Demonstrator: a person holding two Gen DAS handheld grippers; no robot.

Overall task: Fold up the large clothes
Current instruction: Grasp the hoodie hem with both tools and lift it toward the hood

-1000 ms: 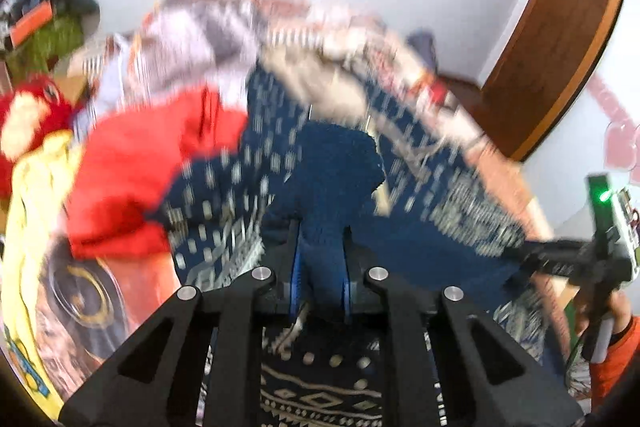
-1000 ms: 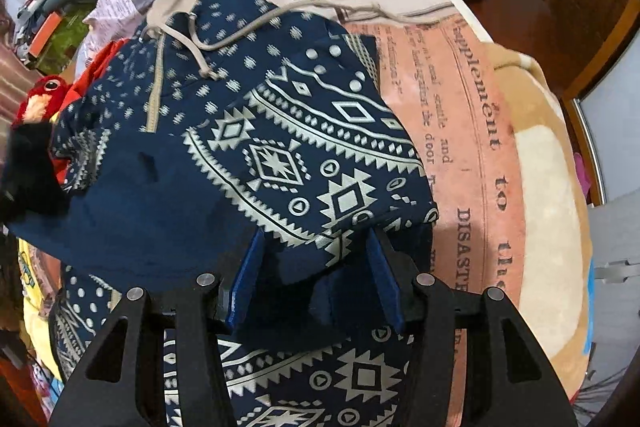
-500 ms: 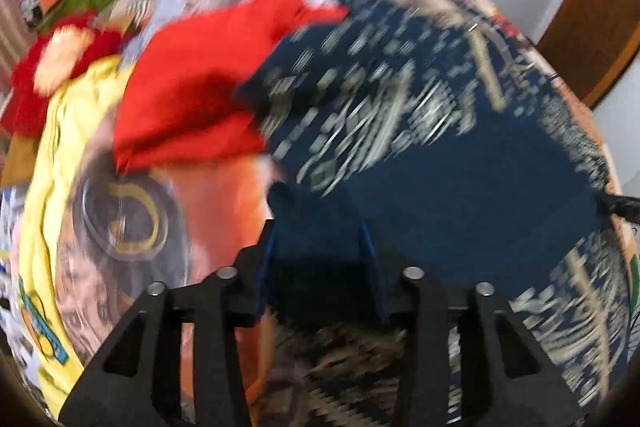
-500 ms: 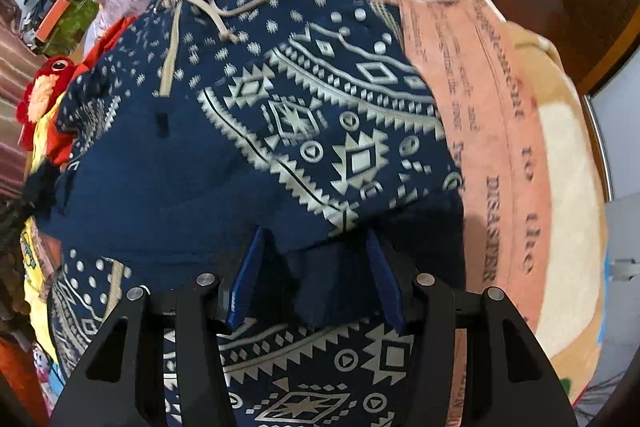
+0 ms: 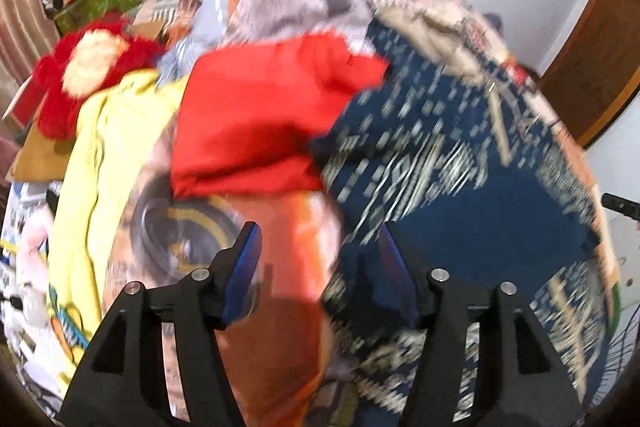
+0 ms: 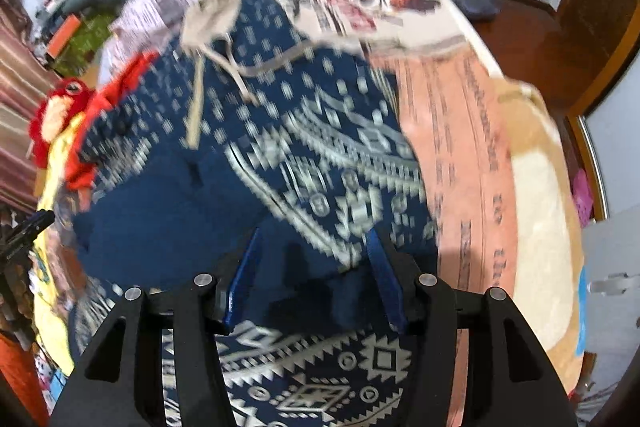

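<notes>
The left gripper (image 5: 320, 259), its jaws just opened, is held apart beside the navy garment (image 5: 460, 211); a fold lies between the right gripper's (image 6: 312, 267) part-open fingers.

We see our left black two-finger gripper with blue pads (image 5: 320, 263) tilted steeply downward, its jaws just having been opening and now spread wide; the dark blue patterned garment (image 5: 460, 187) seems to brush only the right pad, though blur makes this uncertain. Our right black gripper with blue pads (image 6: 316, 267) also points steeply down, jaws partly apart, dark cloth bunched between them.
</notes>
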